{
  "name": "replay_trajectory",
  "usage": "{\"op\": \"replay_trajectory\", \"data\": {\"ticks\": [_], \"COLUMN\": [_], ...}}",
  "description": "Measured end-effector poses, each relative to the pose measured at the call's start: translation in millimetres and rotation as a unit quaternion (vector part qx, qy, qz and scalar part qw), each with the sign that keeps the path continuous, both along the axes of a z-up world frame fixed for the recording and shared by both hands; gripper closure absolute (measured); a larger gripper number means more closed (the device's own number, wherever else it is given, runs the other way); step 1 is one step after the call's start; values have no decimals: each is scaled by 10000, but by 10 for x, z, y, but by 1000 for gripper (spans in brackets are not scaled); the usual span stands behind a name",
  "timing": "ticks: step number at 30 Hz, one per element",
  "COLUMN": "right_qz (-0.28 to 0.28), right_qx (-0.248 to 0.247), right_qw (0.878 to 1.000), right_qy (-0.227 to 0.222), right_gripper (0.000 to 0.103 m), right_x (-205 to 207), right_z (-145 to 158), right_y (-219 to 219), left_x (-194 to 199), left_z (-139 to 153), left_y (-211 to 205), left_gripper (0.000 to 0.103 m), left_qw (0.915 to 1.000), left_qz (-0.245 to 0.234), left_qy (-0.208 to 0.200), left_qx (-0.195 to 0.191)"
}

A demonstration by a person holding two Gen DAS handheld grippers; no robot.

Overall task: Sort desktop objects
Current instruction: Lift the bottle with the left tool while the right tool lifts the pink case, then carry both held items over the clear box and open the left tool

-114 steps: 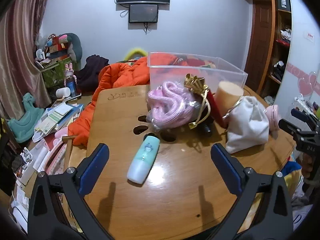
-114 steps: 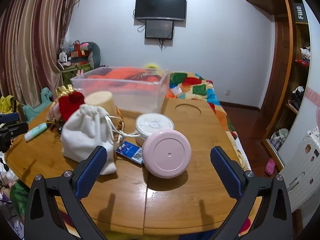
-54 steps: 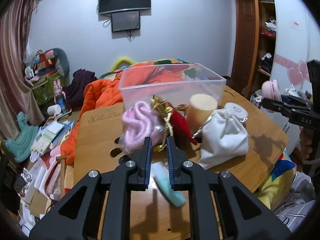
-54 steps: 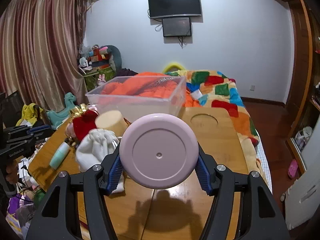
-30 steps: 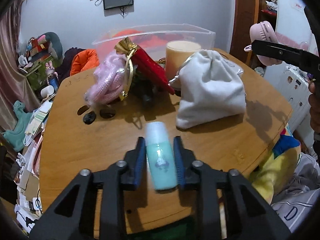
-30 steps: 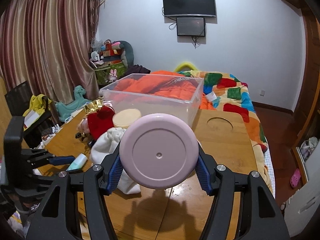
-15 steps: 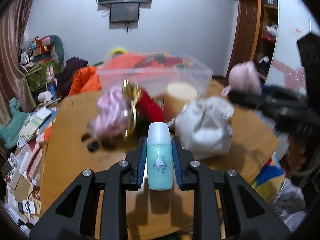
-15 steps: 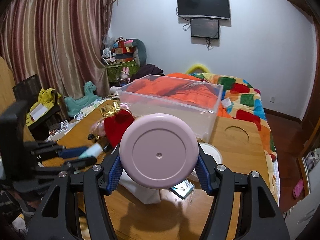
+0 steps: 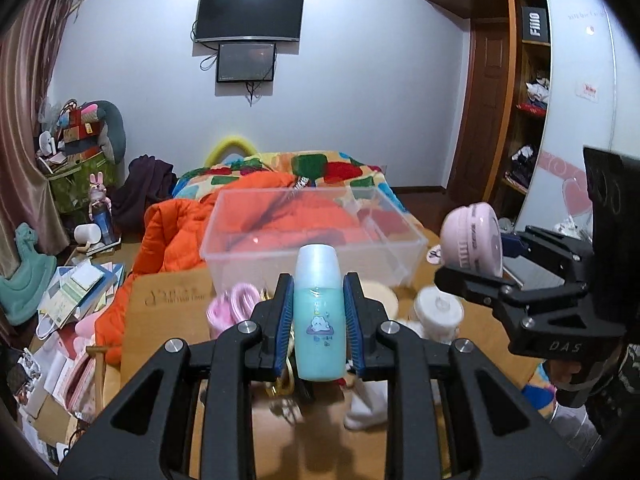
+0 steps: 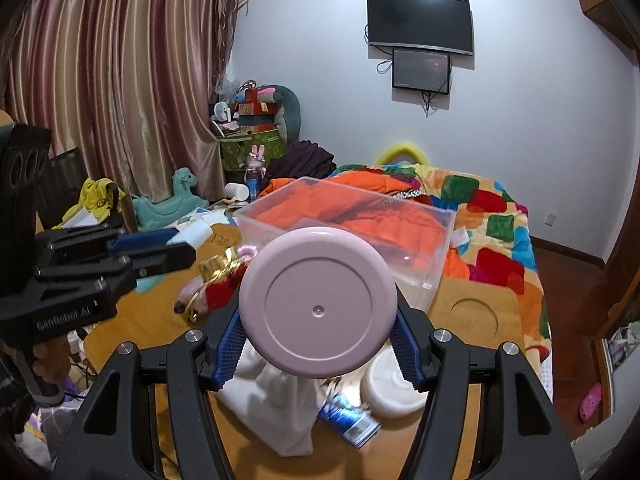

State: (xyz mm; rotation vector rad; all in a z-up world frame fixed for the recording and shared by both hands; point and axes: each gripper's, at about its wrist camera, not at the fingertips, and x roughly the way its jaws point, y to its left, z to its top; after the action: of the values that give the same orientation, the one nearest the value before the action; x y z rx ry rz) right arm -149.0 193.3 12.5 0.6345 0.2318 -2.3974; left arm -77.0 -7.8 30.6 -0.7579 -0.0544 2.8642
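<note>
Left wrist view: we see our left claw (image 9: 318, 312) gripping the teal bottle (image 9: 319, 316) upright, our right claw (image 10: 318, 346) clamping the pink disc (image 10: 318, 302); the clear bin (image 9: 312, 240) lies straight ahead of both.

Two grippers: left (image 9: 318, 314), right (image 10: 318, 346). One teal bottle (image 9: 319, 318). One pink round case (image 10: 318, 303). One clear bin (image 9: 312, 236). One white pouch (image 10: 276, 412). One white jar (image 10: 390, 386). One pink rope bundle (image 9: 232, 306). One red-and-gold pouch (image 10: 218, 284). One blue packet (image 10: 348, 414). One beige cup (image 9: 382, 294). One table (image 10: 472, 312). Two wall screens (image 9: 250, 14), the other (image 9: 246, 62)
</note>
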Motion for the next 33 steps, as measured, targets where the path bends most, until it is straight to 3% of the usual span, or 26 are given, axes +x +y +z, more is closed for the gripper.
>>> {"op": "replay_trajectory", "data": {"ticks": [7,16,22,25,33], "right_qz": [-102,-266,-338,-348,-260], "right_qx": [46,33,236,329,591], "right_qw": [9999,9990,9977,9968,9937], "right_qy": [-11,-347,-539,-643,-914], "right_gripper": [43,43,43,43,43], "right_x": [-329,-929,-1310,-1456,-1696], "right_z": [90,49,-101,-194,-401], "right_y": [32,-17,-169,-246,-401], "left_x": [-353,-973,-1411,-1570,-1776], "left_z": [167,212,65,-51,-312], "left_y": [-156,-330,-381,-364,-373], "left_gripper": [79,79,79,79,79], "left_qw": [10000,9986,9948,9926,9863], "left_qz": [18,-86,-183,-184,-251], "left_qy": [-72,-506,-976,-1112,-1497], "left_qx": [25,-111,-210,-455,-650]}}
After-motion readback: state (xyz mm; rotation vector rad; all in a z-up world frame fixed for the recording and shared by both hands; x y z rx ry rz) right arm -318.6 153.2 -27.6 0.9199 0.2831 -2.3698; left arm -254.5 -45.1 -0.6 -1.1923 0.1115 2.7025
